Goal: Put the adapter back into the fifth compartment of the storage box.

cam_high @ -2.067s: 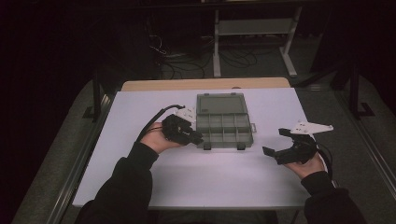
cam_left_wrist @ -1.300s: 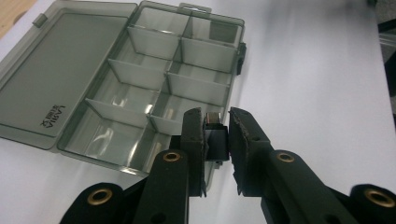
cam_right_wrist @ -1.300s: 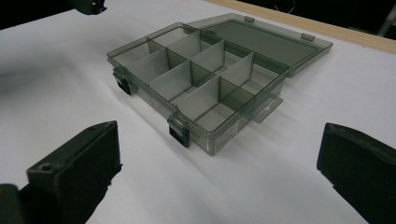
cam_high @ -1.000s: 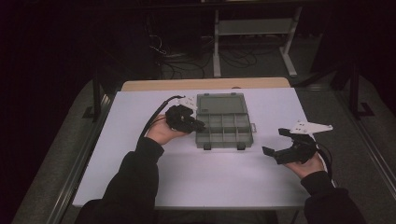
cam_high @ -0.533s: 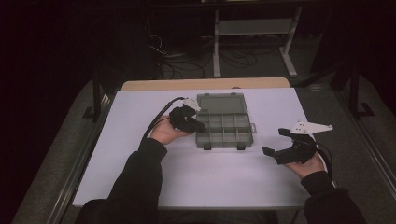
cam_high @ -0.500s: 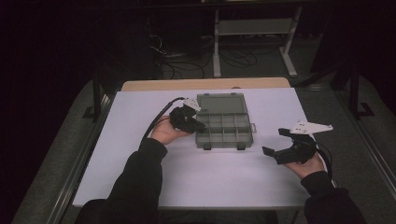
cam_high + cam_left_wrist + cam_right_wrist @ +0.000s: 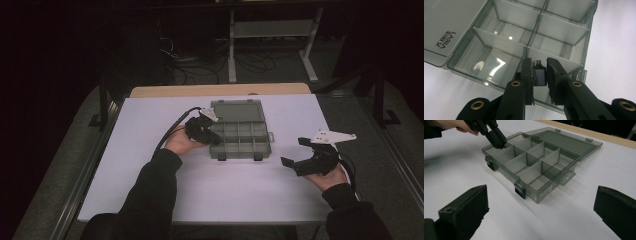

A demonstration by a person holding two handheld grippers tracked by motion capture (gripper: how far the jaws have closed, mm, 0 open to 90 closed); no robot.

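The left gripper (image 7: 540, 75) clamps a small dark metal-tipped adapter (image 7: 539, 75) over the translucent grey plastic compartment box's (image 7: 240, 131) near-left corner; the right gripper (image 7: 541, 207) gapes wide, empty.

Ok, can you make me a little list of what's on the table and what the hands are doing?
box: clear grey plastic box with compartments, lid open
left tongs: shut on a small dark plug above a corner compartment
right tongs: open, holding nothing, right of the box
table: white top
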